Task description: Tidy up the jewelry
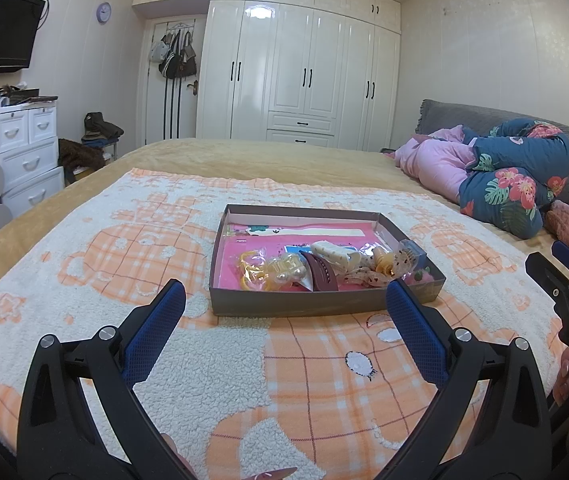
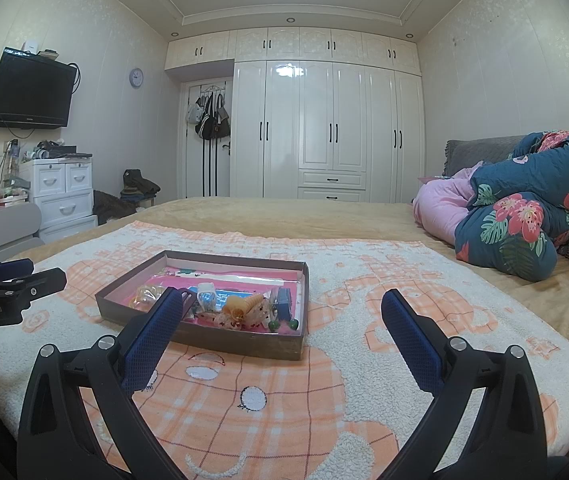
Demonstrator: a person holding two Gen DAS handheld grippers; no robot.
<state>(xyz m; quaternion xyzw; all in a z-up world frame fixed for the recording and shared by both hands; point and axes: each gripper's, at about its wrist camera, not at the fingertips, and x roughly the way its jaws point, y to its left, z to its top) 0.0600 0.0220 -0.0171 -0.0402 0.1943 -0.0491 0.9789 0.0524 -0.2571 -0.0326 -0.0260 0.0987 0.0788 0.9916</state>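
A shallow grey-brown box (image 1: 308, 307) with a pink lining sits on a white-and-orange blanket (image 1: 244, 380) on the bed. Along its near side lie hair clips and jewelry: a yellow piece (image 1: 253, 270), a dark red claw clip (image 1: 320, 274), a cream clip (image 1: 332, 254). My left gripper (image 1: 286, 304) is open and empty, just in front of the box. The box also shows in the right wrist view (image 2: 244, 342), left of centre. My right gripper (image 2: 284, 312) is open and empty, its left finger (image 2: 152, 340) overlapping the box's near corner.
The right gripper (image 1: 564, 292) shows at the left wrist view's right edge; the left gripper (image 2: 8, 284) shows at the right wrist view's left edge. A rolled floral quilt (image 2: 524, 216) and a pink one (image 1: 436, 164) lie at the right. White drawers (image 2: 60, 196) stand beside the bed.
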